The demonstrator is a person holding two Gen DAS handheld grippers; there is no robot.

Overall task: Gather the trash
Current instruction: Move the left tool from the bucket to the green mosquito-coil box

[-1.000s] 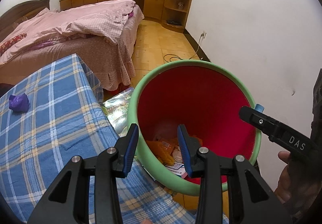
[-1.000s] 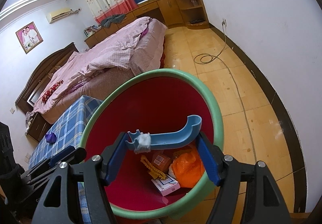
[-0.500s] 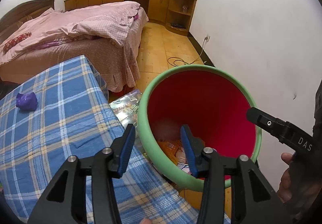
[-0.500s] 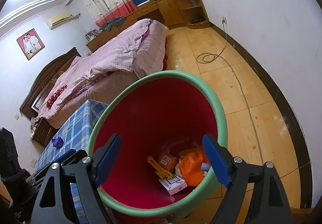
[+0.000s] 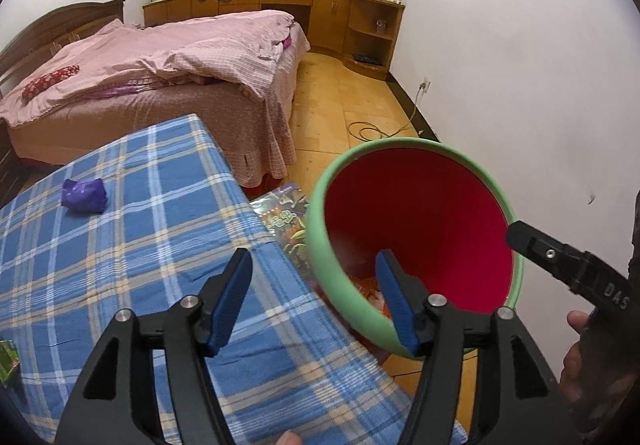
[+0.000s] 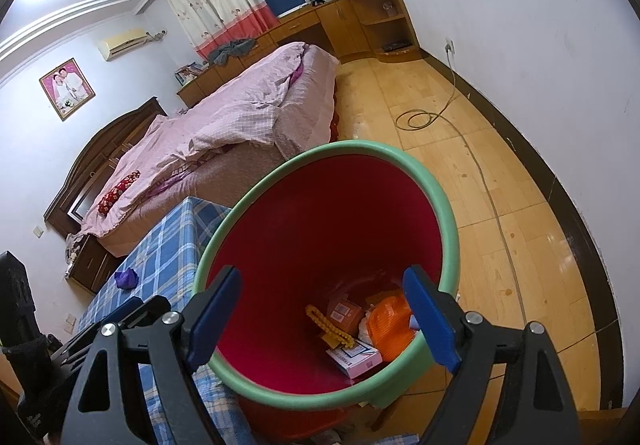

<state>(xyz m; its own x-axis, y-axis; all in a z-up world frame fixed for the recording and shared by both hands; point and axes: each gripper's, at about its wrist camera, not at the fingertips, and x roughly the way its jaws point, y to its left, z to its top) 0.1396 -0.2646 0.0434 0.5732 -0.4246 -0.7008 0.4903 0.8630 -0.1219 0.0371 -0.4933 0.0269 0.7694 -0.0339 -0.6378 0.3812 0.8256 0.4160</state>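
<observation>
1. Dropped since a second ago: the blue curved piece once clamped in the right gripper (image 6: 326,319); its jaws have just been opening and are spread wide, nothing between the pads.
2. Left gripper (image 5: 316,301) has been shifted from over the bin's mouth to its near rim at the table edge; jaws have just been opening, apart and empty.
3. Both grippers are angled downward.
4. Green-rimmed red bin (image 6: 448,221) is seen beside the blue plaid tablecloth (image 5: 140,245), trash at its bottom.
5. Purple wrapper (image 5: 83,196) is left on the cloth.

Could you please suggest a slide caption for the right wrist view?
Right gripper open and empty over the red bin, with trash at the bottom.
</observation>
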